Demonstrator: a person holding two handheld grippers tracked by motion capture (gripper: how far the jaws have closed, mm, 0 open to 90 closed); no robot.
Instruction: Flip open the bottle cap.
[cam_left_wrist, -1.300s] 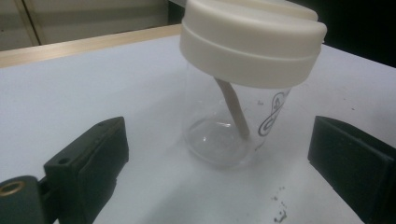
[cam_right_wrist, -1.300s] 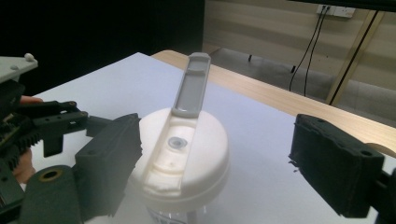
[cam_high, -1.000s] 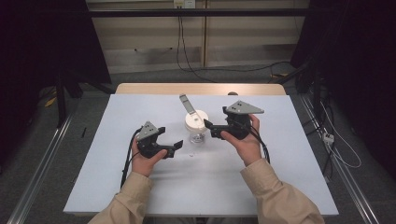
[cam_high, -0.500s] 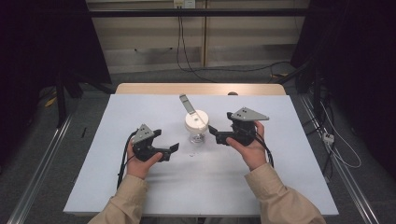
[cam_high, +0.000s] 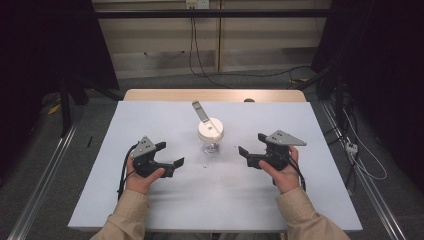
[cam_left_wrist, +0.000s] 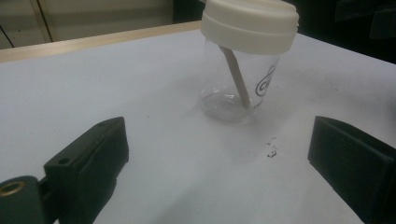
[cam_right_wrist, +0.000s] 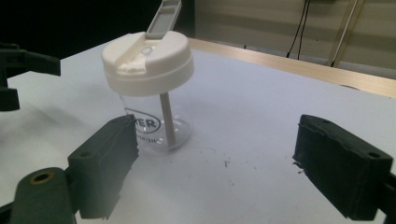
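A clear plastic cup (cam_high: 210, 141) with a white lid (cam_high: 210, 129) and a raised grey flip tab (cam_high: 200, 111) stands upright mid-table. Inside it a straw-like stem (cam_left_wrist: 236, 77) leans from lid to bottom. My left gripper (cam_high: 171, 154) rests open at the cup's left, apart from it, jaws wide with nothing between them. My right gripper (cam_high: 250, 149) is open at the cup's right, also clear of it. In the left gripper view the cup (cam_left_wrist: 238, 86) stands beyond the jaws; in the right gripper view the cup (cam_right_wrist: 154, 126) sits behind the left jaw.
The table's white top (cam_high: 150, 120) has a wooden far edge (cam_high: 215, 95). A few dark specks (cam_high: 205, 165) lie in front of the cup. Cables trail from both grippers. Metal rails (cam_high: 45, 170) run along the floor on each side.
Both grippers have drawn back from the cup toward the near edge, the right one moving right and the left one slightly left. The cup stands where it was.
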